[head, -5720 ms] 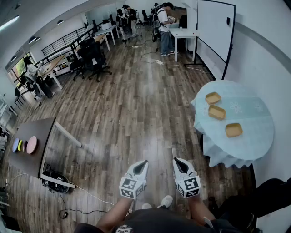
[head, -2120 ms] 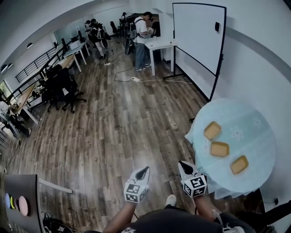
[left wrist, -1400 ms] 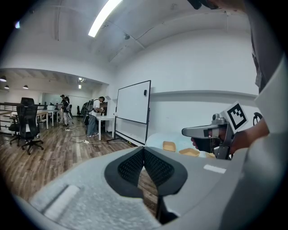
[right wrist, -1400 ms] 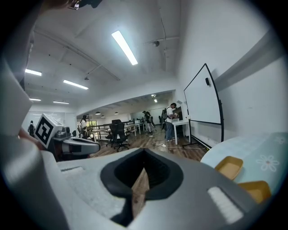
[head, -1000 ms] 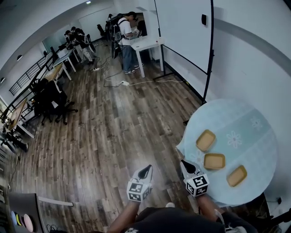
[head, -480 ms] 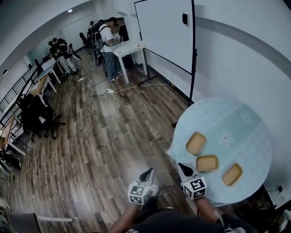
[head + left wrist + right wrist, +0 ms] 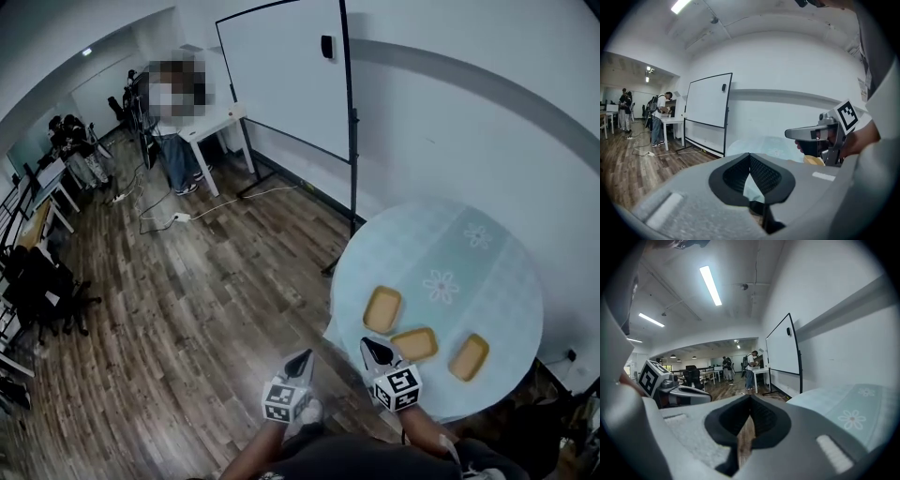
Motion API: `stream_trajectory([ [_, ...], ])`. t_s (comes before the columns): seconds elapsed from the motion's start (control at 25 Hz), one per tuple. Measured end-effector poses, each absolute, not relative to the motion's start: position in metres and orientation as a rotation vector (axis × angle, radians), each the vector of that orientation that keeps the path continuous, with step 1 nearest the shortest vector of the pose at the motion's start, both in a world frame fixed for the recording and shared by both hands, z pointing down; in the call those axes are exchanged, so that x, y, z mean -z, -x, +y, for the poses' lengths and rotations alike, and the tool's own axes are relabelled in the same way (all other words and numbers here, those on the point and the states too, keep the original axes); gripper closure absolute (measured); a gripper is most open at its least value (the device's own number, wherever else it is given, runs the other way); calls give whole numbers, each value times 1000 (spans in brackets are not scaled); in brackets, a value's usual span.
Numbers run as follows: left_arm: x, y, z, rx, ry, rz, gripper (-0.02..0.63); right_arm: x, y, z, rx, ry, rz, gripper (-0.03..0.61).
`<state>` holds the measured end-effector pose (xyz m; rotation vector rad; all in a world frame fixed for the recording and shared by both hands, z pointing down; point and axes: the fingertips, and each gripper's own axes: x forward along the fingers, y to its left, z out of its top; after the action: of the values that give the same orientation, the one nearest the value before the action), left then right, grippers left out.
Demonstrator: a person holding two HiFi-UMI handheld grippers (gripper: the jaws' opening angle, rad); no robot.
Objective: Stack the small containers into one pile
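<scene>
left gripper (image 7: 303,355): clenched, jaws pressed together with nothing between them; it hangs above the floor (image 7: 187,309), just left of the table's edge.
right gripper (image 7: 367,343): clenched as well, and empty; in the head view its tip shows over the near rim of the table, close to the middle container. Whether it touches anything cannot be told.
table (image 7: 487,272): round, under a pale blue cloth printed with white flowers, standing against the white wall.
left container (image 7: 382,309): shallow tan rectangular tray, lying flat on the near half of the cloth.
middle container (image 7: 414,344): same kind, just beside the left one but apart from it, nearest the right gripper.
right container (image 7: 469,356): same kind, apart from the middle one; the three lie in a loose row, none stacked on another.
whiteboard (image 7: 281,80): large, on a black stand, along the wall beyond the table.
white desk (image 7: 214,122): past the whiteboard, with a person (image 7: 176,159) standing at it.
black chairs (image 7: 37,291): at the far left on the wood planks, with more desks and people behind them.
</scene>
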<state>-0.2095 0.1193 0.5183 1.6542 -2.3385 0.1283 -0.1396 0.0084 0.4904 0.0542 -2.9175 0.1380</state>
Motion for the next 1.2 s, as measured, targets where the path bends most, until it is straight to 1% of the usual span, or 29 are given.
stream_trajectory([
  [0.36,-511,257,80,-131,-1824,-2244,618,-493,179,-9,-151,-196,-2893,577],
  [0.68,-508,293,74,-139,-1931,-2167,618,-490,212,-7,-178,-289,-2889,575],
  [0.84,-514,303,71,-156,-1968,-2122,618,-497,214,-13,-245,-355,-2872,577],
  [1.2,-516,311,52,-108,-2054,-2036,620,-501,211,-22,-247,-516,-2843,577],
])
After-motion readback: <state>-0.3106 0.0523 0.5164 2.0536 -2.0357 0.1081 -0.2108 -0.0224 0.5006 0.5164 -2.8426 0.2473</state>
